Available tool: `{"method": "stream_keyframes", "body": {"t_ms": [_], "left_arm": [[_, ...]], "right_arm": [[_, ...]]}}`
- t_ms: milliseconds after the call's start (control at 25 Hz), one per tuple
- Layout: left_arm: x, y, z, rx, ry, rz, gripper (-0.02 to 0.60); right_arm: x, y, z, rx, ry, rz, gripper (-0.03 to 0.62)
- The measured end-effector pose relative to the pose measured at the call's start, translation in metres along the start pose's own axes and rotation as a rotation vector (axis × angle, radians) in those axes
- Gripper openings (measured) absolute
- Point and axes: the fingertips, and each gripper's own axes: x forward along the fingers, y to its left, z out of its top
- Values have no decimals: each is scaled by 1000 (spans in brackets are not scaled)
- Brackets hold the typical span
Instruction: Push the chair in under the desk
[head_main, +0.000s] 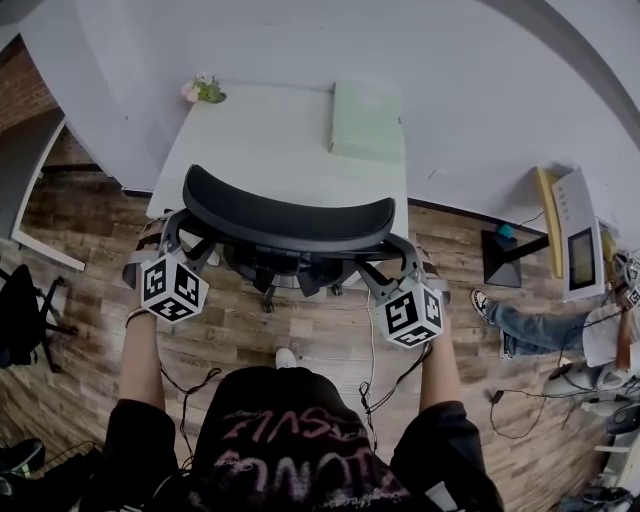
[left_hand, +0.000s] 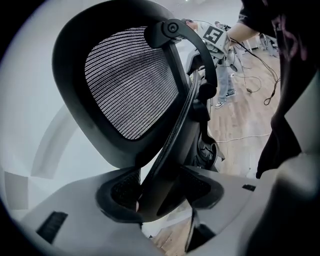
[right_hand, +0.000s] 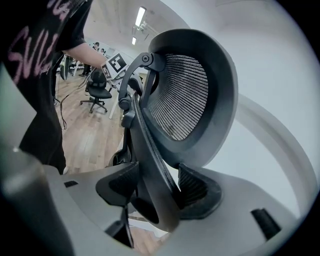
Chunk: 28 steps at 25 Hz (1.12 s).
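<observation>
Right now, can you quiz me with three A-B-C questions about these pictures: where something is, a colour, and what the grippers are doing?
1. Where is the pale green box?
A. on the white desk
B. on the floor
C. on the chair seat

2. What colour is the office chair?
A. red
B. black
C. yellow

3. What are the left hand-held gripper and the right hand-held gripper doing?
A. both hang open
B. one holds a cup
C. both are shut on the office chair's back frame

Answers:
1 A: the head view shows it lying on the desk's far right part.
2 B: its mesh back and frame are black in every view.
3 C: each gripper view shows a black strut clamped between the pads.
</observation>
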Motion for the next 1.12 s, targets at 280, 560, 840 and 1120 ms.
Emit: {"method": "stream_keyframes", "body": {"t_ms": [280,560,840,1120], "left_arm": [[-1,-3,-2,0,-15,-11,253],[-8,-6,0,-50,-67,12,269],[-35,-6,0,-167,-119,53,270],[-71,-1,1,-322,-192,111,241]], "right_arm": [[0,4,0,17,22,-5,252],[-3,8,2,30,52,-36,252],[-31,1,8,157,6,-163,250],[-63,8,30,354,-52,-277,246]]}}
